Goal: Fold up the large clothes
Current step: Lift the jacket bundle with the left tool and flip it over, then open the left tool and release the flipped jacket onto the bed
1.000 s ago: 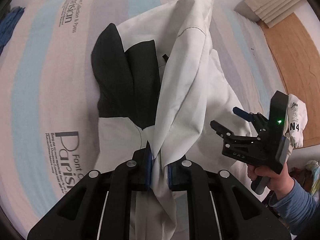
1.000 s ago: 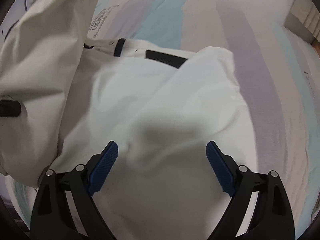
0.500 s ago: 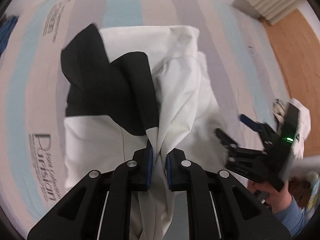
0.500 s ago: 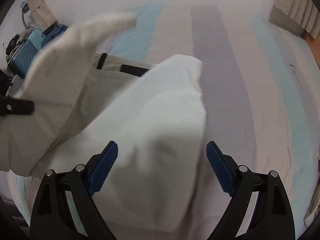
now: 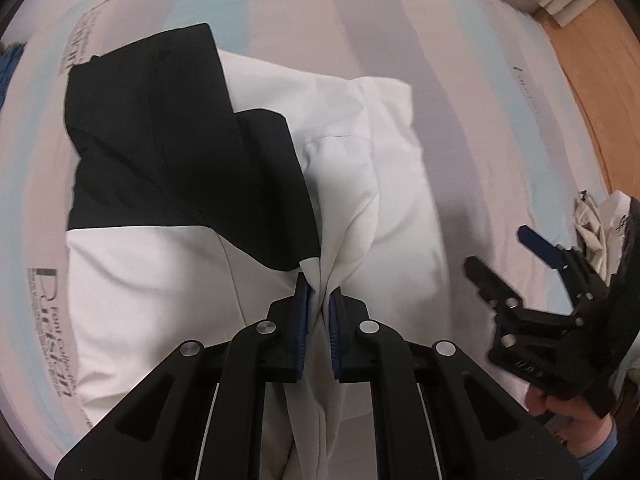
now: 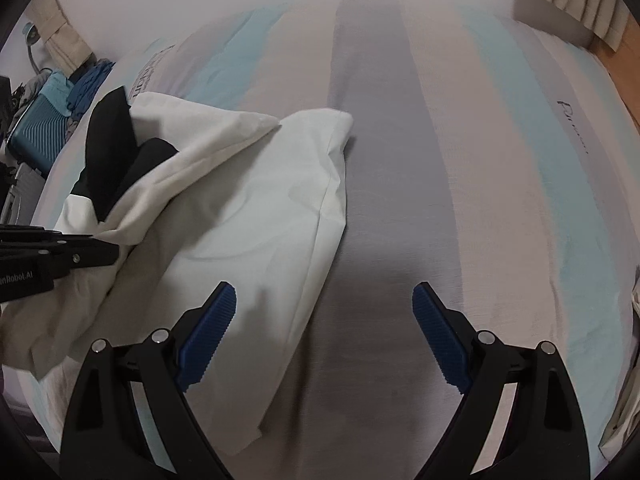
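Observation:
A large white garment (image 5: pixel 384 168) with black panels (image 5: pixel 160 140) lies partly folded on the striped bed sheet (image 5: pixel 472 92). My left gripper (image 5: pixel 318 300) is shut on a gathered white fold of it, low over the garment's near edge. In the right wrist view the garment (image 6: pixel 256 200) lies left of centre, with the left gripper's body (image 6: pixel 60 256) at the left edge. My right gripper (image 6: pixel 324 312) is open and empty, above the sheet beside the garment's right edge; it also shows in the left wrist view (image 5: pixel 508 256).
The striped sheet (image 6: pixel 460 160) spreads to the right. A wooden floor (image 5: pixel 600 80) lies past the bed's right edge. A teal case (image 6: pixel 36 128) and a clothes pile sit at the far left. Crumpled white fabric (image 5: pixel 596 224) lies behind the right gripper.
The left gripper lowered the held white fold down onto the garment, which now lies flatter. The right gripper drew back to the right, off the garment, staying open.

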Tool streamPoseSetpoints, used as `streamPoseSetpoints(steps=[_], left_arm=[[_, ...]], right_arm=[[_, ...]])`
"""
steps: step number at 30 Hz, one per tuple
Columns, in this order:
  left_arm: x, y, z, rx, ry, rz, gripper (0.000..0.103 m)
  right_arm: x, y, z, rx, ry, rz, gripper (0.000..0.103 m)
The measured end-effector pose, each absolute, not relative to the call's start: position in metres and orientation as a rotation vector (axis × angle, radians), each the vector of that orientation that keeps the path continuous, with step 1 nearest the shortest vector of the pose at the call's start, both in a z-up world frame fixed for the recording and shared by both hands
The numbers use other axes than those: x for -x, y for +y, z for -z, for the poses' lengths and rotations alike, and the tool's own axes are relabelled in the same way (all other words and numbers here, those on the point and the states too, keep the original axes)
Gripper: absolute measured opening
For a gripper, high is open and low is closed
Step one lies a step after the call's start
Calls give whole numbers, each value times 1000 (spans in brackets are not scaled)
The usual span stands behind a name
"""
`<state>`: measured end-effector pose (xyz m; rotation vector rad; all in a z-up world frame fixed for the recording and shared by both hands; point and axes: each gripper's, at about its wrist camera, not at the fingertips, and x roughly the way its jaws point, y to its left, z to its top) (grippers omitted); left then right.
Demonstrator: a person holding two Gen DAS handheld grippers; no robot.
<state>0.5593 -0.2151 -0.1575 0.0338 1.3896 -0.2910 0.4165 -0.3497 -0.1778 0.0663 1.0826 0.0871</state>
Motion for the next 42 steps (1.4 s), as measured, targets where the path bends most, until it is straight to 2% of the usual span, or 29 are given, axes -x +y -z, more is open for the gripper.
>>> streamPoseSetpoints(steps=[8,18,28,33,40,42], left_arm=[[-552,-279,158,-112,1331,345,7],[-534,-328,221,-298,1234,246,7],[-542,-325,253,-334,1204,197,8],[-540,-333,266,-423,1133,194,9],[-532,-332,256,-439,1110,201,9],[-533,-339,249,-423,1111,212,13]], right_arm=[[-422,-366,175,-51,1067,-76,86],[-426,-394,189,-100,1055,-25,86],[-424,-407,213,-132,1068,20,86],[-421,-415,221,-163,1069,43,86],[-409,-418,225,-170,1075,47,86],[-406,-419,224,-168,1073,45,86]])
